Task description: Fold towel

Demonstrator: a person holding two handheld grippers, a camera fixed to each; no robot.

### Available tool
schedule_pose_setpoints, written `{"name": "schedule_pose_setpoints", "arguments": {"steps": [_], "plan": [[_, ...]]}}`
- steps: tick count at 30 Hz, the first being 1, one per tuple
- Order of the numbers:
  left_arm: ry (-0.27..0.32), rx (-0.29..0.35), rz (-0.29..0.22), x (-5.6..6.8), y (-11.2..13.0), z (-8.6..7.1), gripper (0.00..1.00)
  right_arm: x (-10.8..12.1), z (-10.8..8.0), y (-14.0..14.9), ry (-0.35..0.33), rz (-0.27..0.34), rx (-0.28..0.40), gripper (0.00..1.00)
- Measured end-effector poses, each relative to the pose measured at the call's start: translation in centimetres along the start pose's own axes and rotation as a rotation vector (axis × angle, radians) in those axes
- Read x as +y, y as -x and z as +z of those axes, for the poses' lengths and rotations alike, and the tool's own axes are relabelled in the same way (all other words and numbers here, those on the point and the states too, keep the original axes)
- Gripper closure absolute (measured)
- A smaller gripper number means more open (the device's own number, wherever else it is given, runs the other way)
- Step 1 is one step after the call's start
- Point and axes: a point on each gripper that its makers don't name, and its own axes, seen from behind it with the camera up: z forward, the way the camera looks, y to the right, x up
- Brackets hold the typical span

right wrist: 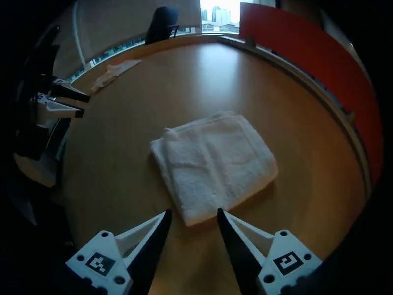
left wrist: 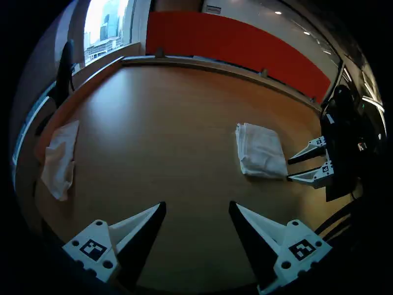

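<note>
The towel lies in a tidy thick rectangle out on the table, layers stacked and edges roughly square; in the right gripper view its near corner sits just ahead of my right gripper, between the tips but not touching them; those fingers are parted and hold nothing; my left gripper hangs well off to the side over bare wood, fingers spread wide, also empty.

I judge the fold itself done, or as good as; one edge looks slightly uneven, so at most a last nudge to square it, or one more fold if a smaller packet is wanted.

A second cloth lies rumpled and unfolded at the table's far edge, well apart from the towel; it may be next, though I cannot tell; a chair stands beyond it by the window, and a red panel runs along the back rim; nothing lies between my fingers and the towel.
</note>
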Motion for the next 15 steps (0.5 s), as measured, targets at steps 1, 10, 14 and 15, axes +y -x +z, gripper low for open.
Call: {"name": "schedule_pose_setpoints", "arguments": {"steps": [1, 10, 14, 15], "plan": [[0.0, 0.0, 0.0, 0.0, 0.0, 0.0, 0.05, 0.0, 0.0, 0.1, 0.003, 0.002, -0.001, 0.3], [0.001, 0.0, -0.001, 0.1, 0.0, 0.0, 0.05, 0.3, 0.6, 1.0, 0.035, 0.036, -0.012, 0.34], [0.002, 0.0, 0.0, 0.1, 0.0, 0.0, 0.05, 0.2, 0.8, 1.4, 0.043, 0.048, -0.021, 0.42], [0.002, 0.0, 0.0, 0.1, 0.1, 0.0, 0.05, 0.2, 0.9, 1.4, 0.044, 0.05, -0.022, 0.45]]}}
